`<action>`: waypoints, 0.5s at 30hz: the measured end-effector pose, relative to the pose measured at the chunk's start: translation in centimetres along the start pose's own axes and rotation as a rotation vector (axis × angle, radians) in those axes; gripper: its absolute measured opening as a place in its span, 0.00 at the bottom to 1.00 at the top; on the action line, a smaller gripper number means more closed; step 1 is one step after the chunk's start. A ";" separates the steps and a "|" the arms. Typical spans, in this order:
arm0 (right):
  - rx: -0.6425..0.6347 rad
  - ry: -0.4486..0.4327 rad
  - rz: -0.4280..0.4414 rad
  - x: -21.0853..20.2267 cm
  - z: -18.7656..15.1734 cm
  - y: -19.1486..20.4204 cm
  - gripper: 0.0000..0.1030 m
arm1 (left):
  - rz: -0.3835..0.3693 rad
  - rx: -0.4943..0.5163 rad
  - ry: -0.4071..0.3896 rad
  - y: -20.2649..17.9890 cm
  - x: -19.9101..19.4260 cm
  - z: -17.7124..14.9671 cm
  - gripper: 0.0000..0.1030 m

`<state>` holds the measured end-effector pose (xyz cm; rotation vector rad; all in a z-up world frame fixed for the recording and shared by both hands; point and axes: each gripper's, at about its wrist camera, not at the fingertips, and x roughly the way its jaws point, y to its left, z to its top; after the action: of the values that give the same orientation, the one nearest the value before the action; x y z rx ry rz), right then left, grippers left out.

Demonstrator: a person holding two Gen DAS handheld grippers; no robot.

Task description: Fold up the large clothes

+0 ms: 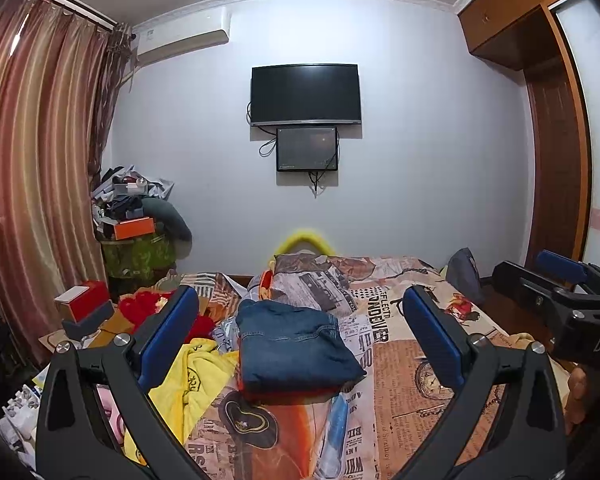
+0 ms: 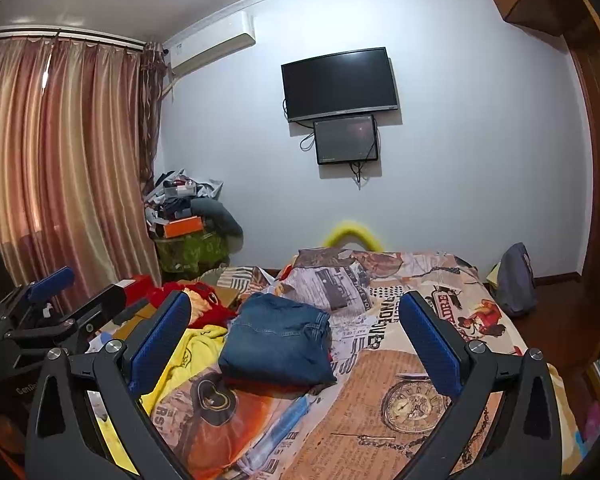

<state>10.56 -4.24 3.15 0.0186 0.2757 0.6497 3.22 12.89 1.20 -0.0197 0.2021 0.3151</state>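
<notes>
Folded blue jeans (image 1: 296, 346) lie on the bed with the newspaper-print sheet (image 1: 412, 364), on top of something red. They also show in the right wrist view (image 2: 278, 338). A crumpled yellow garment (image 1: 198, 376) lies left of them; it also shows in the right wrist view (image 2: 188, 354). A red garment (image 1: 148, 306) lies further left. My left gripper (image 1: 300, 336) is open and empty, held above the bed in front of the jeans. My right gripper (image 2: 294, 334) is open and empty too, and it shows at the right edge of the left wrist view (image 1: 556, 280).
A TV (image 1: 305, 94) and a smaller screen hang on the far wall. Curtains (image 1: 32, 168) hang on the left, with a pile of clutter (image 1: 140, 224) in the corner. A red box (image 1: 86, 300) sits at the bed's left. A grey bag (image 2: 516, 280) stands right of the bed.
</notes>
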 end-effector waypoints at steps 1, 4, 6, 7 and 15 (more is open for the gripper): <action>-0.001 0.000 -0.001 0.0 0.1 0.0 1.00 | -0.002 0.000 0.000 0.0 0.0 0.0 0.99; -0.004 -0.002 -0.004 -0.1 0.1 0.0 1.00 | -0.023 0.002 0.012 0.0 0.1 0.0 0.99; -0.004 -0.004 -0.005 -0.1 0.1 0.0 1.00 | -0.017 0.008 0.011 -0.1 0.1 -0.1 0.99; -0.004 -0.005 -0.005 -0.2 0.0 0.0 1.00 | -0.017 0.011 0.013 -0.2 0.1 -0.2 0.99; -0.006 -0.007 -0.010 -0.3 0.1 0.0 1.00 | -0.033 0.005 0.016 -0.3 -0.1 -0.2 0.99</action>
<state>10.36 -4.36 3.26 0.0140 0.2665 0.6404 3.19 12.54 1.06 -0.0202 0.2181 0.2814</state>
